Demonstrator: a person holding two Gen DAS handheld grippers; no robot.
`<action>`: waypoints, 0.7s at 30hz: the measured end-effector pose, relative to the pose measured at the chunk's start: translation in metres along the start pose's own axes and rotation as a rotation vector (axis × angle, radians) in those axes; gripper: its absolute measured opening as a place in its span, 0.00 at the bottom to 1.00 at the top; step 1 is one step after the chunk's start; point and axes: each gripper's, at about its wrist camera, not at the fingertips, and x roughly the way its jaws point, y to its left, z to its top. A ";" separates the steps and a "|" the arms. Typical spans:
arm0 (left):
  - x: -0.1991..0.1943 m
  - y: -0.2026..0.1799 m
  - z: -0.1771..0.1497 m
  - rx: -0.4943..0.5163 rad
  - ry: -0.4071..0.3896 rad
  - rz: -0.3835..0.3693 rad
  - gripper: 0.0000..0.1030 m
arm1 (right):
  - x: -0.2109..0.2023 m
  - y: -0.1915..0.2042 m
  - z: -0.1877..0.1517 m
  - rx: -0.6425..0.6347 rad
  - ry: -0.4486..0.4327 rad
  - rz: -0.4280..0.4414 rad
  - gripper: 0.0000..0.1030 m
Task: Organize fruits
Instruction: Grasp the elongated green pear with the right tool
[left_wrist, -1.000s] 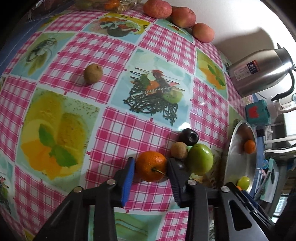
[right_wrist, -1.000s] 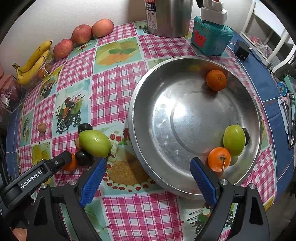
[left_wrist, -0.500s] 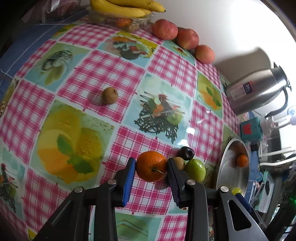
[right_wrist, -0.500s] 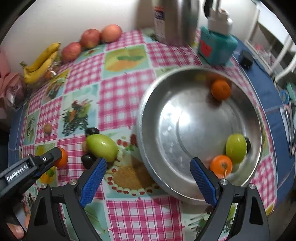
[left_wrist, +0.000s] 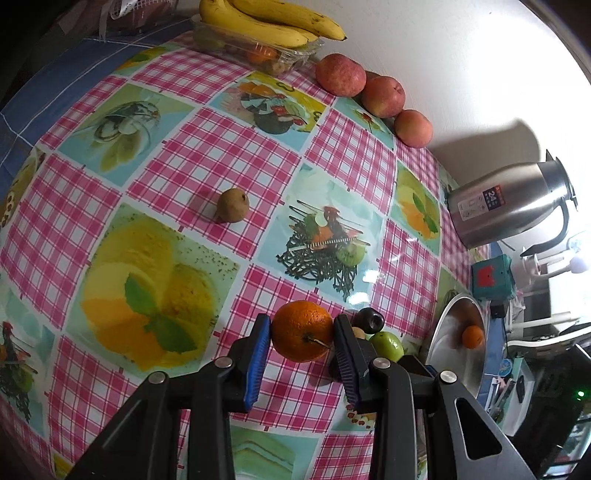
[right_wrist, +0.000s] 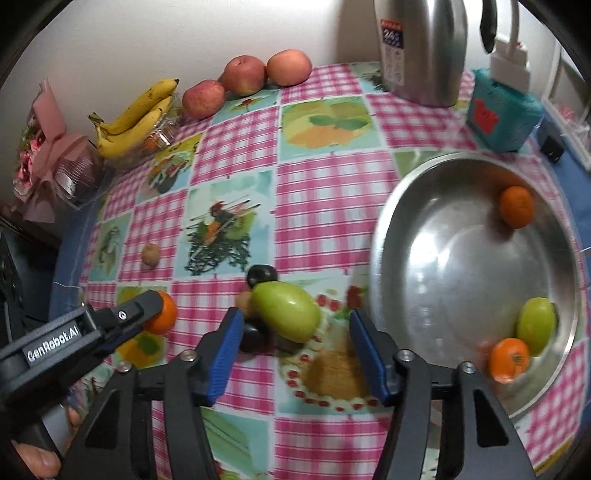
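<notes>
My left gripper (left_wrist: 302, 334) is shut on an orange (left_wrist: 302, 330) and holds it above the checked tablecloth; the orange also shows in the right wrist view (right_wrist: 162, 313). My right gripper (right_wrist: 295, 332) is open and empty, its jaws on either side of a green fruit (right_wrist: 286, 311) that lies on the table. Small dark fruits (right_wrist: 261, 275) and a small brown fruit (right_wrist: 243, 300) sit against the green fruit. The steel bowl (right_wrist: 384, 266) at the right holds two oranges (right_wrist: 517, 206) and a green fruit (right_wrist: 536, 325).
A lone small brown fruit (left_wrist: 232, 205) lies mid-table. Three apples (left_wrist: 382, 96), bananas on a clear tray (left_wrist: 269, 22), a steel kettle (left_wrist: 509, 203) and a teal box (right_wrist: 502, 114) stand along the back. A wrapped pink bundle (right_wrist: 44, 147) is far left.
My left gripper has lifted up and back with the orange. My right gripper has swung left from over the bowl and now frames the green fruit on the table.
</notes>
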 end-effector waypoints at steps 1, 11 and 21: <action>0.000 0.000 0.000 -0.002 0.000 0.000 0.36 | 0.002 0.002 0.001 -0.001 0.004 0.001 0.53; 0.001 0.000 0.001 -0.003 0.004 0.000 0.36 | 0.025 0.001 0.006 0.006 0.053 -0.010 0.50; 0.003 0.000 0.001 -0.001 0.002 0.017 0.36 | 0.036 -0.001 0.009 0.037 0.070 0.002 0.50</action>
